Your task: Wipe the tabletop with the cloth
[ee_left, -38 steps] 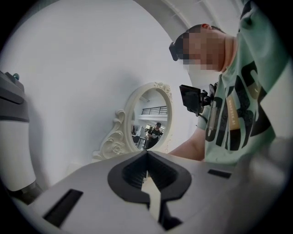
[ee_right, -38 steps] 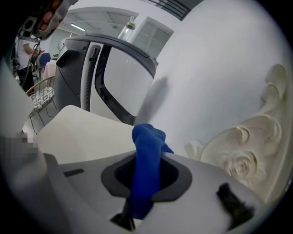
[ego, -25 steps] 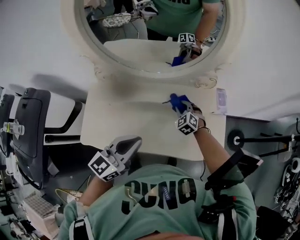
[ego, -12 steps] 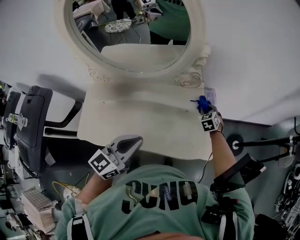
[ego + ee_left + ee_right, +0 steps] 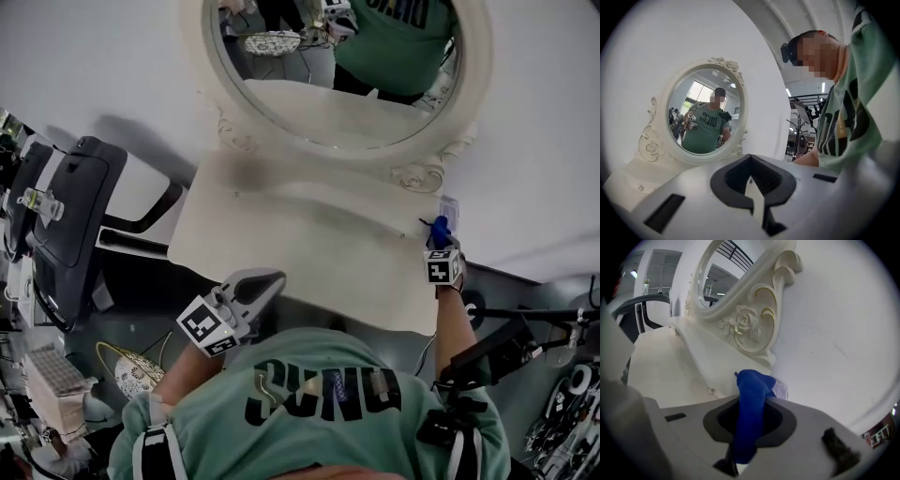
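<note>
The cream tabletop [image 5: 300,239] lies below an oval mirror [image 5: 337,66]. My right gripper [image 5: 439,246] is at the table's back right corner, beside the mirror's carved foot [image 5: 422,175]. It is shut on a blue cloth [image 5: 438,228]. In the right gripper view the blue cloth [image 5: 750,399] sticks up out of the right gripper [image 5: 740,446], close to the wall, with the tabletop [image 5: 651,366] stretching off to the left. My left gripper [image 5: 265,282] hangs shut and empty near the table's front edge, by my chest. The left gripper [image 5: 757,197] points at the mirror [image 5: 705,117].
A black chair [image 5: 66,216] stands left of the table. White wall runs behind the mirror. A small clear thing [image 5: 450,208] sits at the wall by the cloth. A black stand and cables [image 5: 525,314] fill the floor at right, and a basket [image 5: 131,373] lies lower left.
My right gripper has carried the cloth from the middle of the tabletop to the back right corner. The left gripper has stayed in place. The head view has swung.
</note>
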